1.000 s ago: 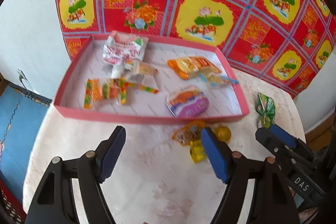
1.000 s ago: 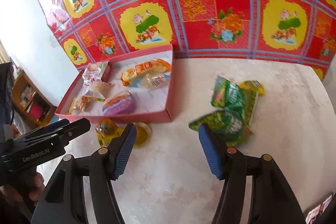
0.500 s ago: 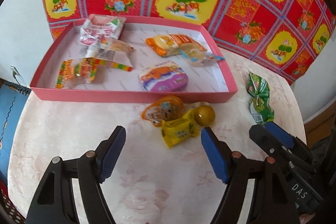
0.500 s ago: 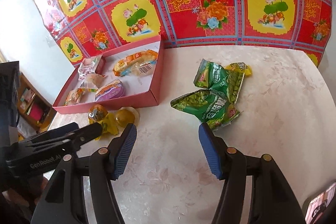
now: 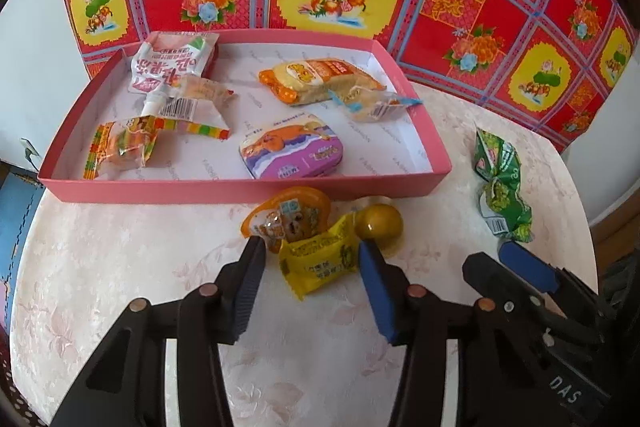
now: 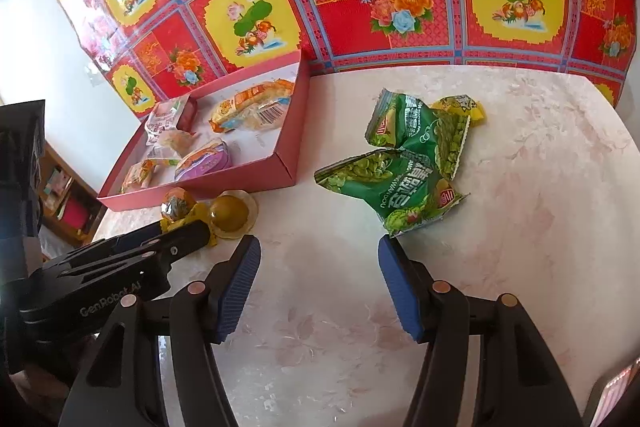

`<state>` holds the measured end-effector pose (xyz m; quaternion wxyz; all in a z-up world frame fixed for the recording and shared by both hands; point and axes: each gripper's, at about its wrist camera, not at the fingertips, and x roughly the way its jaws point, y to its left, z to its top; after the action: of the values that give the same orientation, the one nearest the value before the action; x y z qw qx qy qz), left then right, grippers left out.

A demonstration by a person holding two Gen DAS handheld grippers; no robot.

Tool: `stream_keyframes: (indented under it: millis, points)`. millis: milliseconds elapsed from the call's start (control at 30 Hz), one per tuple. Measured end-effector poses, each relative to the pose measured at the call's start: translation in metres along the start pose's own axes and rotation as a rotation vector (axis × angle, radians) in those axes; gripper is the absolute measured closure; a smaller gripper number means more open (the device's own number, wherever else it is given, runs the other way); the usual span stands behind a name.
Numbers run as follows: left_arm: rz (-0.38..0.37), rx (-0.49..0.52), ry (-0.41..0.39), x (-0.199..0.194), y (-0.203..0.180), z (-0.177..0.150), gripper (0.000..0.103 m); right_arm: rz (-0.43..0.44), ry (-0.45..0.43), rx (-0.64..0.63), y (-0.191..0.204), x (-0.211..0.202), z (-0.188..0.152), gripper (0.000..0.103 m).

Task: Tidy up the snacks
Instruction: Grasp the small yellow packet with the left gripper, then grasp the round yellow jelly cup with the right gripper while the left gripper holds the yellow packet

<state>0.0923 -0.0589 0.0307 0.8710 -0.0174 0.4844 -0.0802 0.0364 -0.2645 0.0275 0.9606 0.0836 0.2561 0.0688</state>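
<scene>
Snacks lay partly sorted: several packets sat inside the pink tray (image 5: 240,183), while a yellow packet (image 5: 320,259), an orange jelly cup (image 5: 288,211) and a golden jelly cup (image 5: 380,223) rested on the bench (image 5: 120,267) just in front of it. Left claw (image 5: 310,263) was closing around the yellow packet — pads not yet pressing. Right claw (image 6: 320,259) hung open and empty, near the green packets (image 6: 404,163).
</scene>
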Motion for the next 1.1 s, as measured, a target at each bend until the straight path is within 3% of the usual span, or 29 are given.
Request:
stream_keyframes:
  millis: [67,133,467,667,867,1100]
  points:
    - [0.008,0.013,-0.009,0.0,-0.002,-0.001,0.054,0.0,-0.001,-0.001,0.0,0.0,0.0,0.04]
    - [0.004,0.025,-0.017,0.0,-0.003,-0.003,0.067,-0.001,-0.002,0.0,0.0,0.0,0.0,0.04]
    - [-0.005,0.065,-0.057,-0.011,0.001,-0.012,0.068,-0.01,0.013,-0.02,0.007,-0.001,0.001,0.04]
    - [0.058,0.06,-0.085,-0.018,0.018,-0.013,0.068,-0.014,0.033,-0.062,0.023,0.004,0.001,0.04]
    - [0.062,-0.002,-0.083,-0.017,0.044,-0.016,0.068,-0.007,0.053,-0.095,0.039,0.013,0.005,0.054]
    - [0.039,-0.075,-0.065,-0.013,0.067,-0.02,0.068,-0.02,0.073,-0.132,0.058,0.032,0.013,0.06]
